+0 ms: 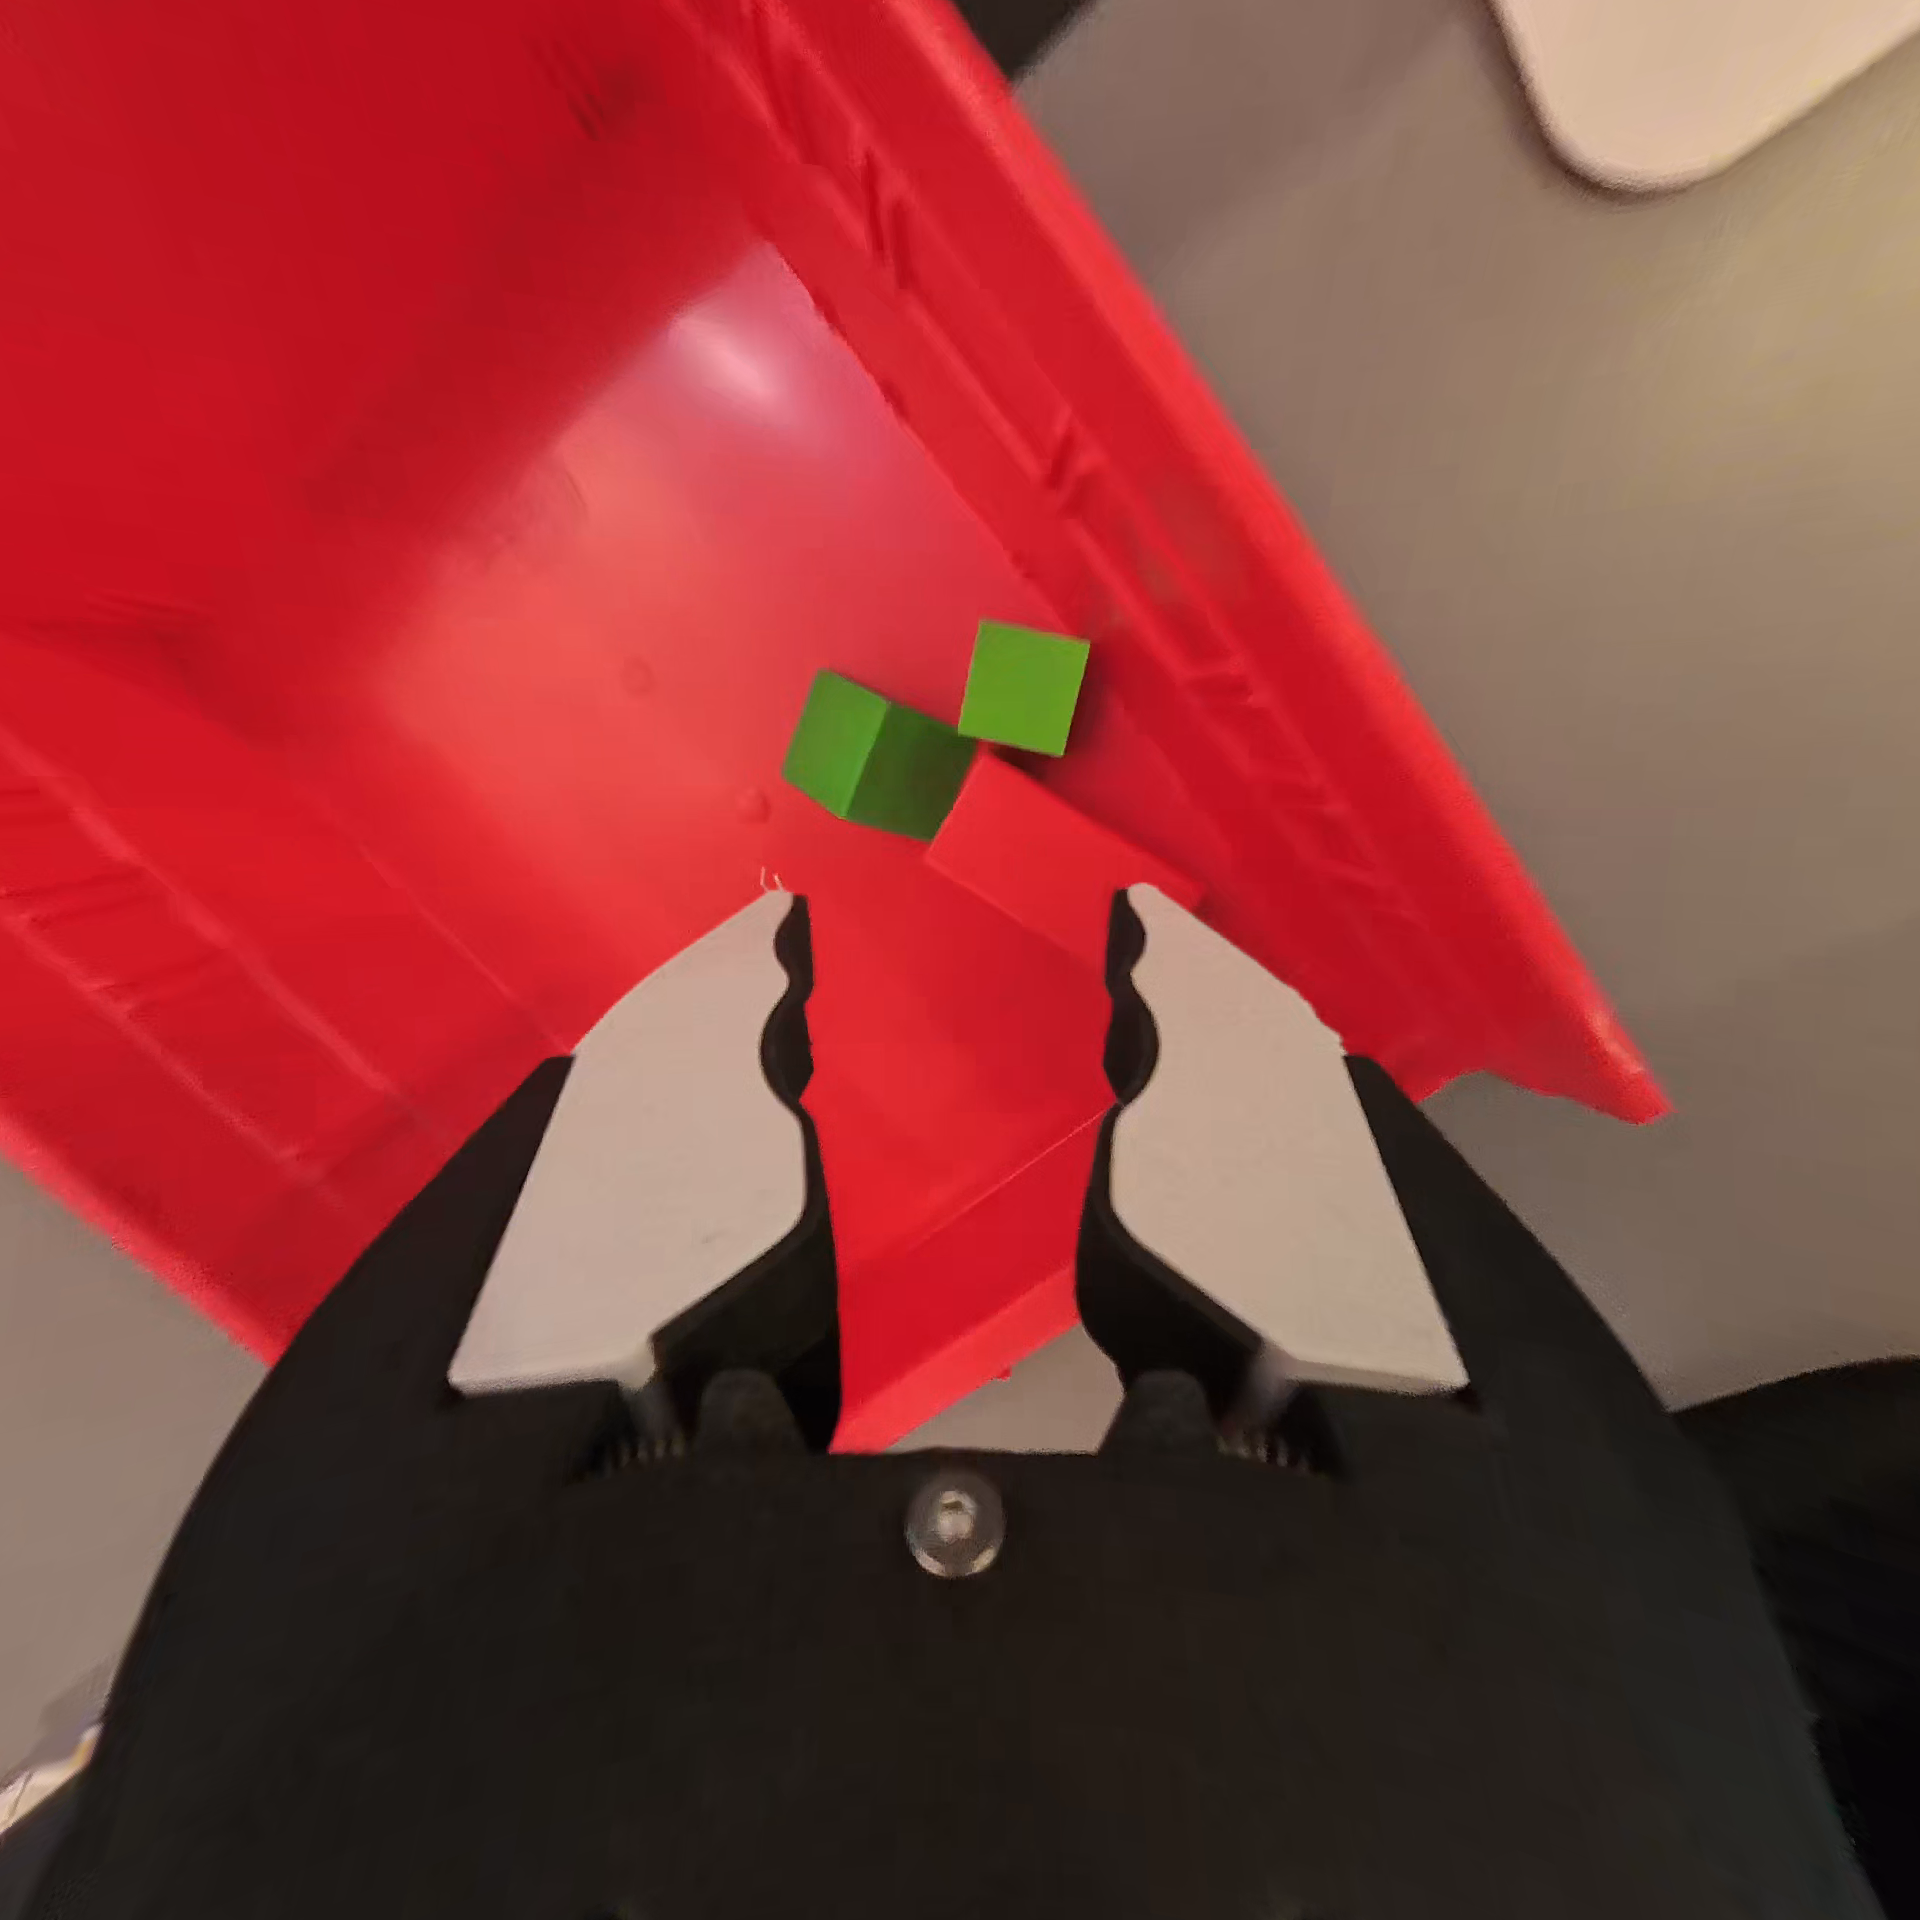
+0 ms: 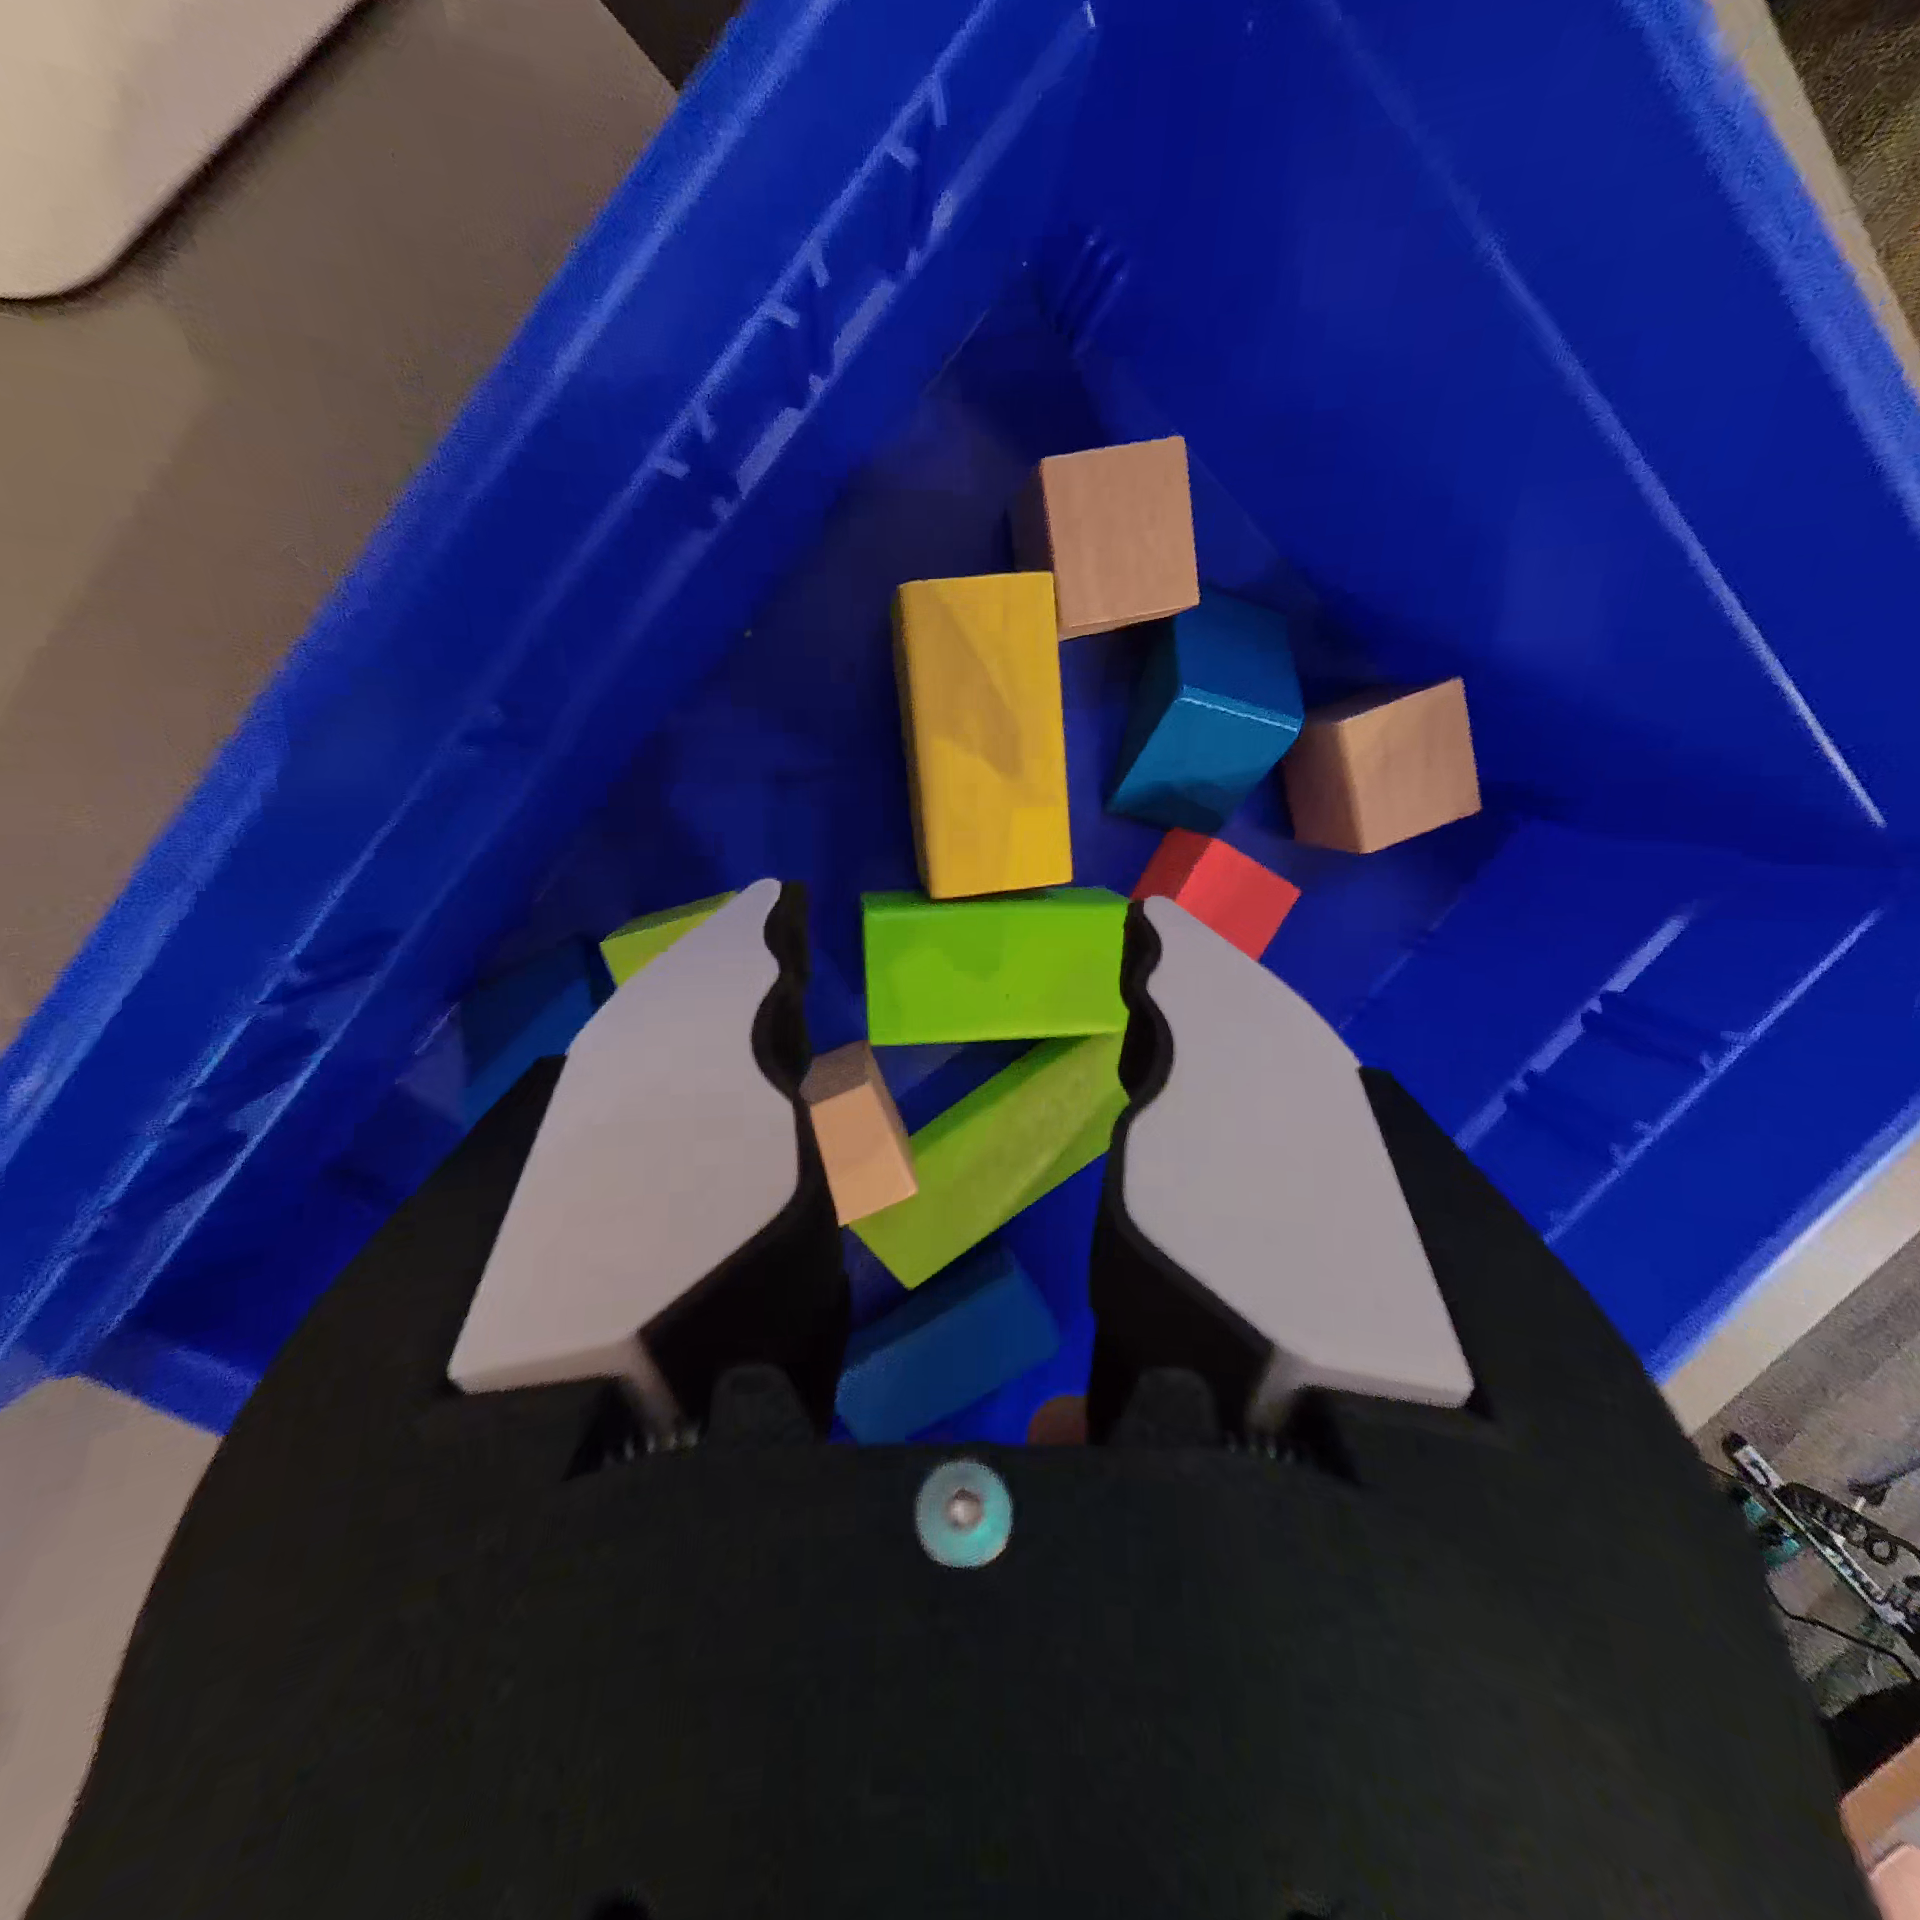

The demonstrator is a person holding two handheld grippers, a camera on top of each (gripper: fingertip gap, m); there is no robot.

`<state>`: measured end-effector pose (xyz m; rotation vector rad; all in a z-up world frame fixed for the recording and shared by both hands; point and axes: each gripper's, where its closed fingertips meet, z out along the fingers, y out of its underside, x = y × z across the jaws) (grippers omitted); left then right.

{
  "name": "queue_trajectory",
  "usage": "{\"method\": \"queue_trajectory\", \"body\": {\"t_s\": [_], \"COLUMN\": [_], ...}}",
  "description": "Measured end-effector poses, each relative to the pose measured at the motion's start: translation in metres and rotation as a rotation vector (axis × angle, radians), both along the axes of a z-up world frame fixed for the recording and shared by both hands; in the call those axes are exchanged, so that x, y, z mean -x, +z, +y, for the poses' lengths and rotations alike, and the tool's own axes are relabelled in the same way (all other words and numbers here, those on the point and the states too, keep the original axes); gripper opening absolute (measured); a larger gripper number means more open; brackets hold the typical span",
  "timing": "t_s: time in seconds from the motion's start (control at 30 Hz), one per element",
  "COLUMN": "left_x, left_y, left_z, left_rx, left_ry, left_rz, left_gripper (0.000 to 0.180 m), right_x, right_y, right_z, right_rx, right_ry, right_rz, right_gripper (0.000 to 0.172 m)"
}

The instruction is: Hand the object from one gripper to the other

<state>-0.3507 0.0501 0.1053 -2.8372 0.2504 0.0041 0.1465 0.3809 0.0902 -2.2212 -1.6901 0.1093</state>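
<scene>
In the left wrist view my left gripper [image 1: 958, 904] is open and empty above a red bin [image 1: 416, 416]. On the bin's floor, just beyond the fingertips, lie two green cubes [image 1: 1023, 686] [image 1: 868, 764] and a red block [image 1: 1049, 852]. In the right wrist view my right gripper [image 2: 961, 904] is open over a blue bin [image 2: 1455, 416] of coloured blocks. A green block [image 2: 992, 966] lies between its fingertips. The right pad [image 2: 1138, 966] is at the block's end, and a gap shows between the left pad [image 2: 790, 966] and the block.
The blue bin also holds a yellow block [image 2: 982, 732], blue blocks [image 2: 1210, 717], plain wooden blocks [image 2: 1117, 535], a red block [image 2: 1216, 888] and another green block [image 2: 997, 1153]. Both bins stand on a grey table [image 1: 1558, 520]. A white object [image 1: 1714, 83] lies beyond. Left tips to right tips: about 60 cm.
</scene>
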Motion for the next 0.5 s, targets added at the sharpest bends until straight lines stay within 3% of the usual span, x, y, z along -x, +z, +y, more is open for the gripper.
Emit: {"method": "queue_trajectory", "body": {"t_s": [0.07,0.13,0.27,0.33,0.37,0.5], "left_x": [0.002,-0.006,-0.023,-0.022,-0.021,0.002], "left_y": [-0.021,-0.037,-0.059,-0.069,-0.068,-0.068], "left_z": [-0.009,-0.009,-0.008,-0.015,-0.016,-0.033], "left_rx": [0.086,0.108,0.128,0.17,0.171,0.249], "left_ry": [0.026,0.103,0.24,0.25,0.241,0.169], "left_rz": [-0.018,-0.106,-0.248,-0.205,-0.192,-0.072], "left_gripper": [0.051,0.064,0.073,0.073,0.059,0.063], "right_x": [-0.001,0.001,0.007,0.013,0.015,0.016], "right_y": [0.01,0.018,0.027,0.031,0.032,0.034], "right_z": [-0.006,-0.013,-0.024,-0.03,-0.032,-0.039], "right_rx": [-0.019,-0.028,-0.053,-0.054,-0.054,-0.061], "right_ry": [-0.01,-0.01,-0.009,-0.001,0.005,0.018], "right_rz": [0.009,0.015,0.016,0.031,0.032,0.028], "right_gripper": [0.052,0.052,0.051,0.05,0.05,0.049]}}
